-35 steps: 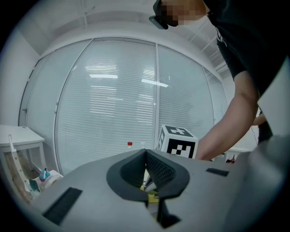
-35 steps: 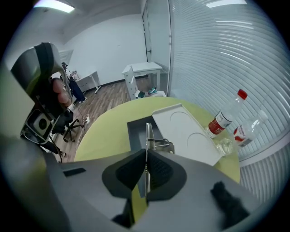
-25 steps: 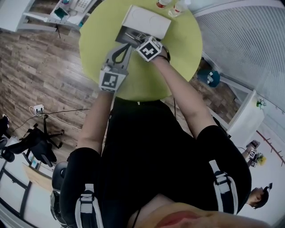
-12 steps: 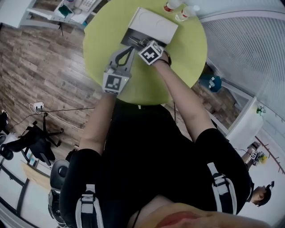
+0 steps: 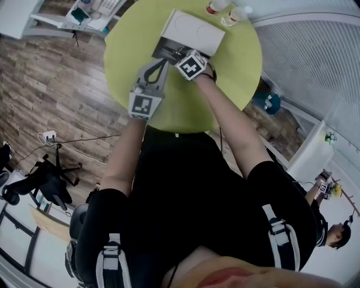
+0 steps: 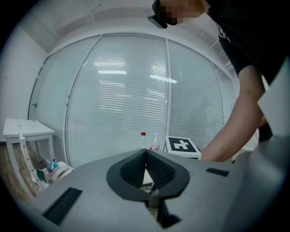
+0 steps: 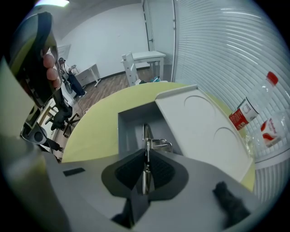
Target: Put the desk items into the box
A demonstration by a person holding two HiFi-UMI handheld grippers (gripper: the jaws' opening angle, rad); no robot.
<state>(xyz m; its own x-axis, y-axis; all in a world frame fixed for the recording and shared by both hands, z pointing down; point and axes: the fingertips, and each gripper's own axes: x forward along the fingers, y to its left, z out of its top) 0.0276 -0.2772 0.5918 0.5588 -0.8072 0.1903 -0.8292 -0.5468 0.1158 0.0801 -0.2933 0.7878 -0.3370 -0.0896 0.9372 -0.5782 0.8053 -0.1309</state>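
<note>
A white box lies on the round yellow-green table, its lid slid back so the grey inside shows. My right gripper points steeply down into that opening, under its marker cube. It is shut on a thin metal item, whose wire loop hangs inside the box beside the lid. My left gripper lies nearly level just left of the right one, fingertips together and nothing held. In the left gripper view its pads meet, with the right gripper's cube beyond.
Two clear bottles with red caps stand at the table's far edge behind the box. A white shelf with small items is at the far left. An office chair stands on the wood floor.
Both grippers have sunk slightly toward the box, the right one lower over the opening. The box and bottles have stayed in place.
</note>
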